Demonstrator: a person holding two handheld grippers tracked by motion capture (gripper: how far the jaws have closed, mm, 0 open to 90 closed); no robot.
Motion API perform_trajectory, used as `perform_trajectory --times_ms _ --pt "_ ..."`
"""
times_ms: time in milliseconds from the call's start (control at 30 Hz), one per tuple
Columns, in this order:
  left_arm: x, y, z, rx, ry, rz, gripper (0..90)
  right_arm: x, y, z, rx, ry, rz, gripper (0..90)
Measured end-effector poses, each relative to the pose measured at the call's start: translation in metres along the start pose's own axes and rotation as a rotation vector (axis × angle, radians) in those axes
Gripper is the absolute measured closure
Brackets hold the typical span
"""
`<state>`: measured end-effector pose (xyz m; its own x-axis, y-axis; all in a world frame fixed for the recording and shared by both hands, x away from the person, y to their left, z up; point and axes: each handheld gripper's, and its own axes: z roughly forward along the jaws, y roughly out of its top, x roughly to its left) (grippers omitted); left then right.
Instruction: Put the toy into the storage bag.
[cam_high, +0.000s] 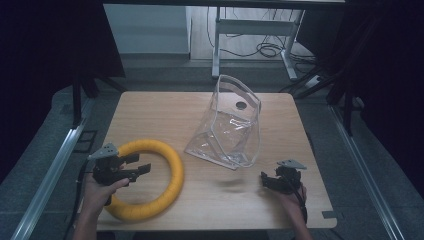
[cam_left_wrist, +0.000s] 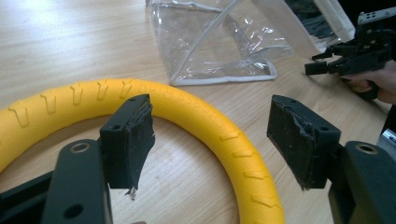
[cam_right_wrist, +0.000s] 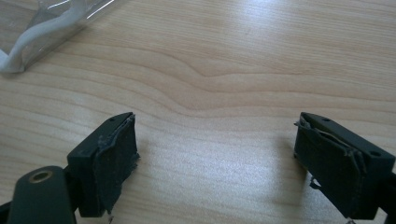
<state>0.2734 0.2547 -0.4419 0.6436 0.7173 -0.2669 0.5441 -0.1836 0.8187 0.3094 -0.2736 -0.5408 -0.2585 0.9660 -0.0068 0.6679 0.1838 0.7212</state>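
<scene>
A clear plastic bag (cam_high: 230, 125) stands near the middle of the wooden counter (cam_high: 280, 200), its mouth upward, with nothing visible inside it. A yellow ring (cam_high: 172, 165) lies flat at the near left. The left gripper (cam_high: 136, 165) hovers over the ring's hole, its fingers (cam_left_wrist: 128, 140) spread wide around nothing. The right gripper (cam_high: 264, 181) sits near right over bare wood, fingers (cam_right_wrist: 109, 163) spread too.

Light wood table (cam_high: 280, 200), grey floor (cam_high: 380, 165), metal desk frame (cam_high: 252, 27) w/ cables (cam_high: 267, 49) behind
</scene>
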Motion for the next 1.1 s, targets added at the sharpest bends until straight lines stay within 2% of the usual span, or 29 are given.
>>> perform_trajectory --times_ms 100,333,467,500,567,733,800,833,1100 --pt "0.001 0.0 0.0 -0.005 -0.001 -0.003 31.4 0.0 0.0 0.0 -0.001 0.003 -0.006 13.3" --pt "0.002 0.003 0.008 0.021 0.001 0.003 31.5 0.0 0.0 0.0 -0.001 0.012 -0.01 13.4" --pt "0.0 0.007 0.009 0.038 0.0 0.025 31.6 0.0 0.0 0.0 -0.002 0.016 -0.013 13.6" --pt "-0.002 0.008 0.008 0.057 -0.008 0.043 32.3 0.0 0.0 0.0 -0.001 0.017 -0.014 13.6" --pt "-0.003 0.008 0.007 0.07 -0.014 0.049 32.5 0.0 0.0 0.0 -0.002 0.017 -0.013 13.6" --pt "-0.009 0.01 0.003 0.185 -0.081 0.083 32.3 0.0 0.0 -0.001 -0.003 0.019 -0.015 14.0" --pt "-0.011 0.01 0.002 0.202 -0.094 0.091 32.3 0.0 -0.001 -0.001 -0.002 0.019 -0.015 14.0" --pt "-0.014 0.009 0.001 0.236 -0.111 0.105 32.3 0.0 0.0 -0.001 -0.002 0.019 -0.015 14.0" --pt "-0.025 -0.003 0.01 0.38 -0.124 0.167 32.2 0.0 -0.001 0.0 -0.004 0.02 -0.014 14.0"
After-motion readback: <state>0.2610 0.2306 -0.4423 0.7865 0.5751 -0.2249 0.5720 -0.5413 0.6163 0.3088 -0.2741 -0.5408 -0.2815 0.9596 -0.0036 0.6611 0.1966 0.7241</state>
